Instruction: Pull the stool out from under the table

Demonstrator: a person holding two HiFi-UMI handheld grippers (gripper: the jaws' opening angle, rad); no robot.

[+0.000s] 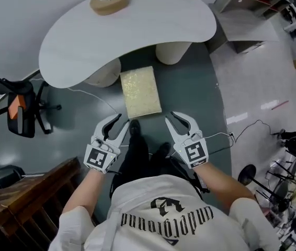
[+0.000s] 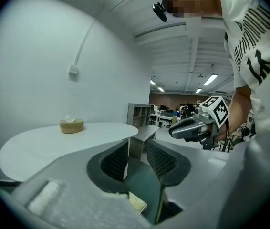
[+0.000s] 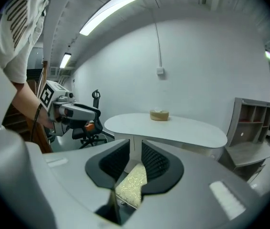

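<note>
Most of the stool [image 3: 132,186] hides behind the right claw [image 3: 135,150].

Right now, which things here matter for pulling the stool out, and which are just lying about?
Job: stool, table, left hand-held gripper, right hand-held gripper, both empty.
Lying about: round container on the table, office chair, shelf unit, wooden railing.
</note>
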